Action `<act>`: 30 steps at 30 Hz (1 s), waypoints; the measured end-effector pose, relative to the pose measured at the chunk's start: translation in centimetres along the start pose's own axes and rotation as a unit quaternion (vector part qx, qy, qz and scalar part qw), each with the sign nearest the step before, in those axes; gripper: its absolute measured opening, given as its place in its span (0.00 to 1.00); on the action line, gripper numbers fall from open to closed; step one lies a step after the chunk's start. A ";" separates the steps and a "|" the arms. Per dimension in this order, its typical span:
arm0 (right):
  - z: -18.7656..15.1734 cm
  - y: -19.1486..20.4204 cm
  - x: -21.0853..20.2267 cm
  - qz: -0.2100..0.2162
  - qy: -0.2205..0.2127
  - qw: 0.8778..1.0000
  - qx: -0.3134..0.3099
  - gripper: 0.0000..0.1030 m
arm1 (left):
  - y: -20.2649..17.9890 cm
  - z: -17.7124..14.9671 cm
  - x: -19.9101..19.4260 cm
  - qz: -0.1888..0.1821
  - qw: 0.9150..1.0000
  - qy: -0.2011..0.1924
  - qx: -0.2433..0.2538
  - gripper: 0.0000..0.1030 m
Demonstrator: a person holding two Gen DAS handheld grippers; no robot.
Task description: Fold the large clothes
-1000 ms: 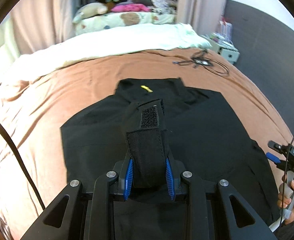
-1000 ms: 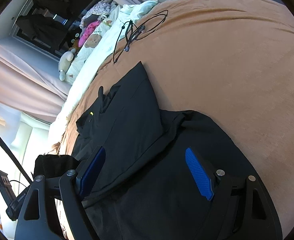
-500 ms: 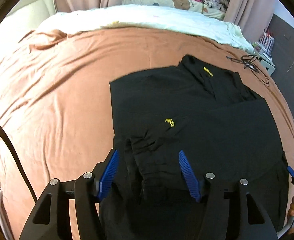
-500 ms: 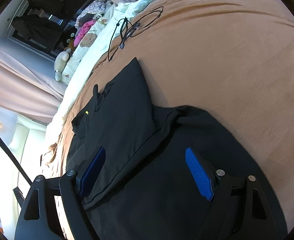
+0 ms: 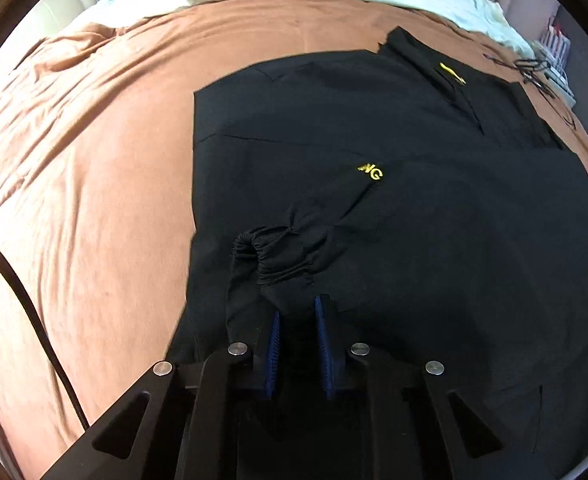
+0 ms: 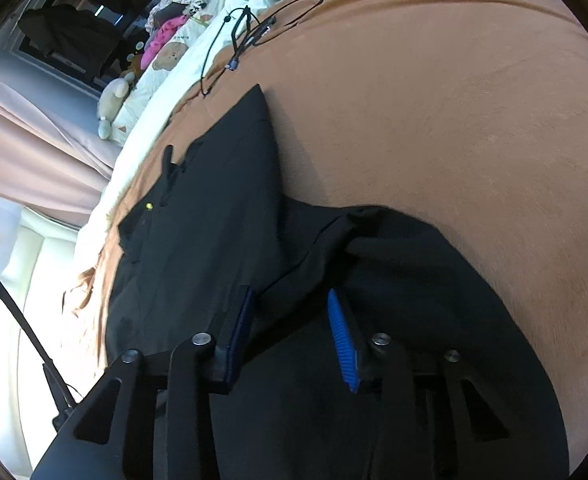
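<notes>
Black jacket (image 5: 394, 208) on brown bedspread (image 5: 94, 168), apparently bedroom.

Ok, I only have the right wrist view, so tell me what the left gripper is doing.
Observer: The left gripper is shut on the black sleeve, right by its gathered elastic cuff.
Operator: Tell me where that sleeve lies.
Observer: It lies across the body of the jacket, with yellow lettering on it facing up. The jacket's near side edge runs straight along the brown blanket.
</notes>
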State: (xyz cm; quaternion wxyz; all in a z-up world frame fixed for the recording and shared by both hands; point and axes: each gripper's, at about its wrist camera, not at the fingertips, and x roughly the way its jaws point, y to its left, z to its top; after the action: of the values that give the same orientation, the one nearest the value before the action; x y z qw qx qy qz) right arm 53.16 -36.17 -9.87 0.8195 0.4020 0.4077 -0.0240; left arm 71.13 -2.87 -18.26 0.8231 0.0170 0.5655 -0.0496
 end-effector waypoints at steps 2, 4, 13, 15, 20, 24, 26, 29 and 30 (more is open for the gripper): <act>0.3 0.1 0.2 -0.002 -0.007 1.000 -0.005 0.33 | 0.0 0.3 0.0 0.017 1.000 -0.014 0.005 0.16; 0.3 0.5 0.2 -0.011 -0.009 1.000 -0.010 0.33 | 0.2 0.5 -0.3 0.020 1.000 -0.020 0.001 0.16; -1.5 2.6 -4.9 -0.035 -0.027 0.997 -0.056 0.65 | 1.3 -1.5 -5.3 -0.020 0.999 -0.027 -0.009 0.18; -2.1 2.8 -6.5 -0.024 -0.037 0.997 -0.057 0.68 | 1.4 -2.3 -7.3 -0.020 0.999 -0.033 -0.005 0.21; -3.9 3.0 -10.7 -0.021 -0.055 0.994 -0.096 0.70 | 2.7 -4.6 -12.8 -0.046 0.996 -0.072 -0.015 0.69; -5.6 2.2 -13.1 -0.025 -0.050 0.991 -0.122 0.72 | 3.5 -7.0 -16.5 -0.042 0.994 -0.097 -0.008 0.71; -6.2 1.5 -14.6 -0.030 -0.050 0.990 -0.127 0.73 | 4.0 -8.6 -17.8 -0.056 0.993 -0.099 -0.014 0.71; -7.1 1.1 -17.0 -0.031 -0.049 0.988 -0.144 0.78 | 4.7 -11.3 -19.4 -0.062 0.992 -0.103 -0.019 0.71; -7.1 1.4 -17.7 -0.031 -0.046 0.987 -0.152 0.78 | 5.0 -12.4 -19.9 -0.065 0.992 -0.107 -0.021 0.71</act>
State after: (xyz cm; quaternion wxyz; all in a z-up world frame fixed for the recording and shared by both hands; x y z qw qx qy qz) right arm 37.33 -35.53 0.75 0.8878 0.2586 0.3806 -0.0056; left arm 53.03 4.36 -4.29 0.8740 -0.0428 0.4752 -0.0923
